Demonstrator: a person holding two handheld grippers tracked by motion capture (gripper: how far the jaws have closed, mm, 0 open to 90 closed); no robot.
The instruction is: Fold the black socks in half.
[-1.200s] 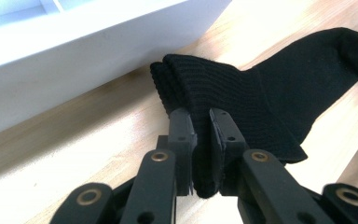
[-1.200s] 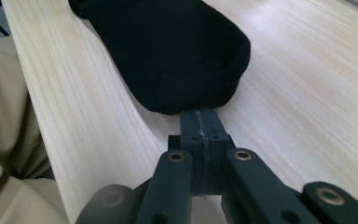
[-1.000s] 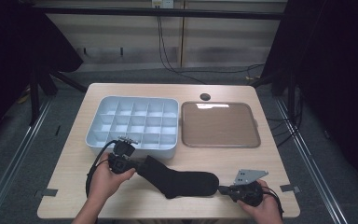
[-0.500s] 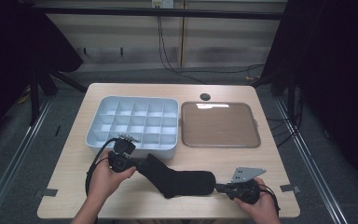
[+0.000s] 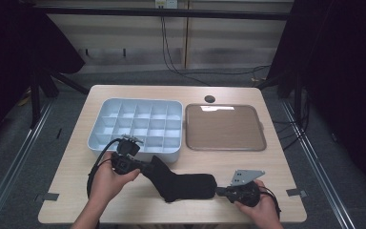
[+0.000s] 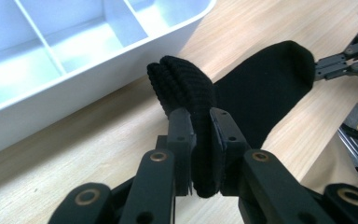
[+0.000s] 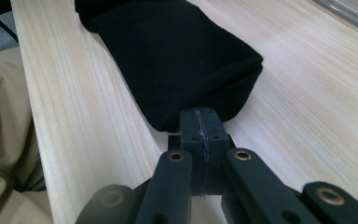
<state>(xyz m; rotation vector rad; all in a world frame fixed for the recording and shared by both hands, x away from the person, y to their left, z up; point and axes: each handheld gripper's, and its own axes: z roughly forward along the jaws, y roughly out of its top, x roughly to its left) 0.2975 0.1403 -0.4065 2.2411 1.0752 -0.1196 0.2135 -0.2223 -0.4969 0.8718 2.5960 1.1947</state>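
High view: black sock (image 5: 183,183) lying near table (image 5: 286,164) edge, below divider tray (image 5: 100,138). Left tool (image 5: 145,167) clamping cuff end, right tool (image 5: 218,192) pinching toe end. Risking thin toe fabric slipping out w/ hard stretching.

Both tools are matte black: the left tool (image 5: 145,167) trails a looping black cable at lower left, the right tool (image 5: 218,192) carries a grey three-cornered plate. Brass-ringed screws dot the linkages. Khaki trousers show.
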